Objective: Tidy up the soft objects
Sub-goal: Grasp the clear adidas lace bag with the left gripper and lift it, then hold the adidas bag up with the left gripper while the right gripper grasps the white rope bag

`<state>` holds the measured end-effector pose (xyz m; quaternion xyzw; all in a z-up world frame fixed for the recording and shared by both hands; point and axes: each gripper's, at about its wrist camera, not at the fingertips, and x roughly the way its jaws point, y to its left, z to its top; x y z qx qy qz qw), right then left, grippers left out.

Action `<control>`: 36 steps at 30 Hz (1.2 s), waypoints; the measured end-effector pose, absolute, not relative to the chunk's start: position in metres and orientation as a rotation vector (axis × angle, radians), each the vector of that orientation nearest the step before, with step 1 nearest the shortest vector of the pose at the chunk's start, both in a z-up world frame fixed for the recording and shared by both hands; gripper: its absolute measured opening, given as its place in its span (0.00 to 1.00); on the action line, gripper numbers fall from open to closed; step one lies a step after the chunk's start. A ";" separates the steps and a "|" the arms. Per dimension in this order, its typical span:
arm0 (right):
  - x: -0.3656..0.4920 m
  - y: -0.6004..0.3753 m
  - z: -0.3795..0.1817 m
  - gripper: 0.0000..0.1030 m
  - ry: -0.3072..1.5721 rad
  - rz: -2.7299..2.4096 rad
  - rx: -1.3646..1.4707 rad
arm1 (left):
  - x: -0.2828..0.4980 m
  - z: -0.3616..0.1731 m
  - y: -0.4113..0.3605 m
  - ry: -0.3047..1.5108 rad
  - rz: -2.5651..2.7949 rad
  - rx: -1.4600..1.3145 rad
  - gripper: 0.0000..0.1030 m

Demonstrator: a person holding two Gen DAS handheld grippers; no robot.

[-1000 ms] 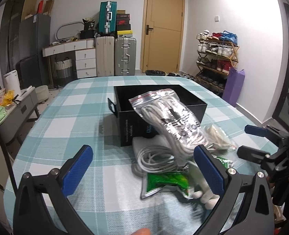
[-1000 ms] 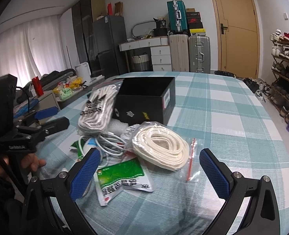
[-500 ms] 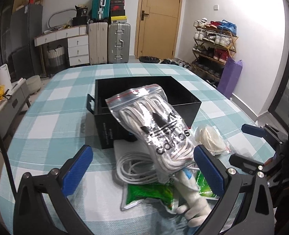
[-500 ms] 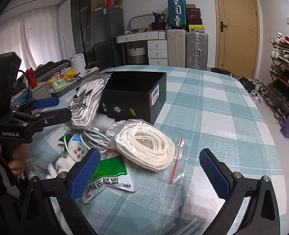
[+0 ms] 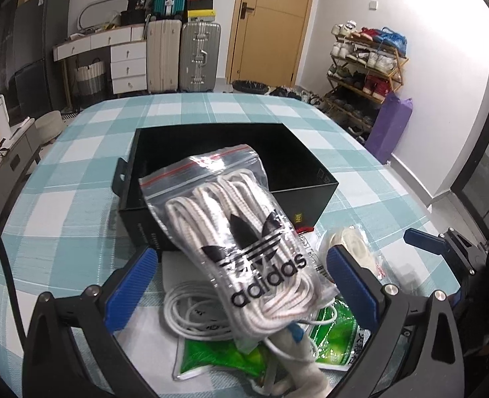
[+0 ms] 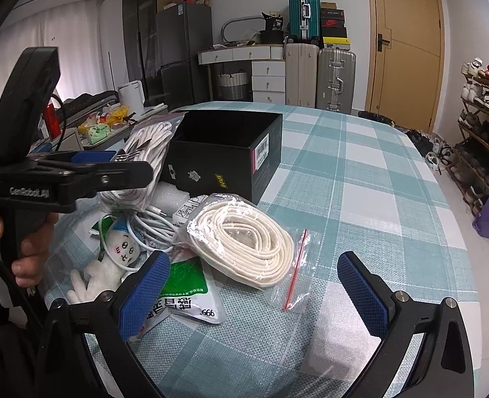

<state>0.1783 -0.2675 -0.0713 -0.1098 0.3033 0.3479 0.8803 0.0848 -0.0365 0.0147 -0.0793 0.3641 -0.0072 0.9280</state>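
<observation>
Left gripper (image 5: 241,285): we hold its blue pads wide apart, grasping nothing; the pile lies between and ahead of them
Right gripper (image 6: 254,285): also spread and empty, hovering low over the checked tablecloth (image 6: 360,179)
Laces bag (image 5: 234,238): a zip bag of white laces marked adidas, propped on the pile and leaning against the near wall of the black box (image 5: 314,179), its red seal end up over the box rim
Long axis: from the seal near the box, down and towards our left gripper, slightly to its right
Cord bag (image 6: 244,238): a flat coil of cream cord in clear plastic, lying on the cloth just ahead of the right gripper, roughly centred between its pads
Under the pile: a white cable (image 5: 191,311), a green packet (image 5: 211,355) and a small white plush toy (image 6: 111,258), partly covered
Nearer hand: we judge the left is better placed for the laces bag, the right for the cord bag
Coming move: likely a close across the bag's narrow width, then a lift into the open box; the slick plastic may slip
</observation>
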 end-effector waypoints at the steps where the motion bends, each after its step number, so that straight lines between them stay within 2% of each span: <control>1: 0.179 -0.267 -0.072 1.00 0.633 0.725 -0.228 | 0.086 0.014 -0.037 0.751 -0.014 -0.162 0.99; 3: 0.180 -0.267 -0.072 1.00 0.637 0.724 -0.230 | 0.089 0.013 -0.039 0.754 -0.012 -0.162 0.95; 5: 0.182 -0.267 -0.072 1.00 0.644 0.727 -0.231 | 0.092 0.011 -0.039 0.773 -0.019 -0.163 0.78; 6: 0.183 -0.267 -0.073 1.00 0.649 0.727 -0.232 | 0.092 0.010 -0.038 0.782 -0.030 -0.170 0.74; 7: 0.185 -0.267 -0.074 1.00 0.656 0.729 -0.233 | 0.094 0.009 -0.037 0.786 -0.038 -0.175 0.64; 11: 0.191 -0.264 -0.076 1.00 0.683 0.746 -0.245 | 0.093 0.008 -0.035 0.786 -0.049 -0.166 0.49; 18: 0.198 -0.255 -0.076 1.00 0.700 0.794 -0.293 | 0.083 0.009 -0.026 0.766 -0.061 -0.156 0.43; 36: 0.228 -0.219 -0.080 0.96 0.747 0.974 -0.472 | 0.063 0.021 -0.002 0.709 -0.068 -0.149 0.43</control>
